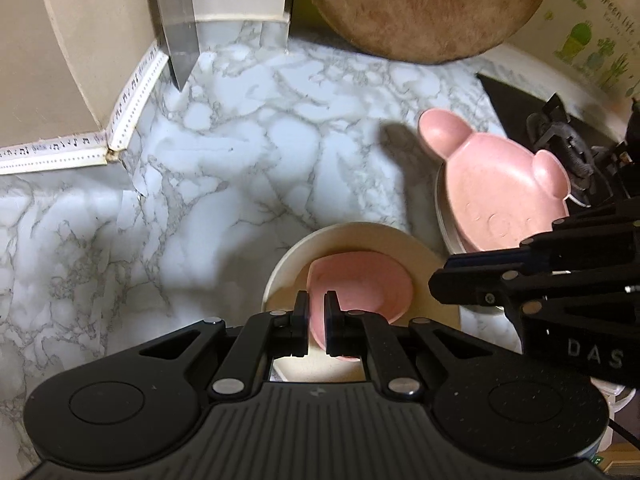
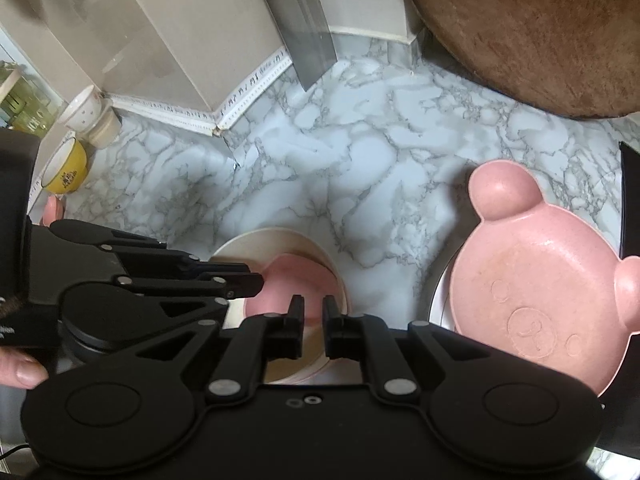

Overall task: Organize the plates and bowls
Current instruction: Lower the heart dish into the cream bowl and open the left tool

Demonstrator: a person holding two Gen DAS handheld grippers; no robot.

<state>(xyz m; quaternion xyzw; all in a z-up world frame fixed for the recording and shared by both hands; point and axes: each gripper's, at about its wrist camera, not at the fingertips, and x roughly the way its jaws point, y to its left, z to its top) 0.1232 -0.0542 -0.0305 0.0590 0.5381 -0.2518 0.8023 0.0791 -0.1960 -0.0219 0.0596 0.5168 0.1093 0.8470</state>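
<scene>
A small pink bowl (image 1: 360,284) (image 2: 288,276) lies inside a cream bowl (image 1: 360,236) (image 2: 260,238) on the marble counter. My left gripper (image 1: 316,312) (image 2: 260,284) is shut on the pink bowl's rim. My right gripper (image 2: 314,316) (image 1: 436,284) is shut on the rim of the cream bowl at the opposite side. To the right, a pink bear-shaped plate (image 1: 500,192) (image 2: 540,300) rests on top of a pale round plate (image 1: 444,216) (image 2: 440,300).
A round wooden board (image 1: 424,0) (image 2: 540,32) leans at the back. A cleaver blade (image 1: 180,40) (image 2: 304,32) hangs down by the wall. A yellow bowl (image 2: 66,168) and a white cup (image 2: 84,110) stand far left. A black stove (image 1: 560,128) borders the right.
</scene>
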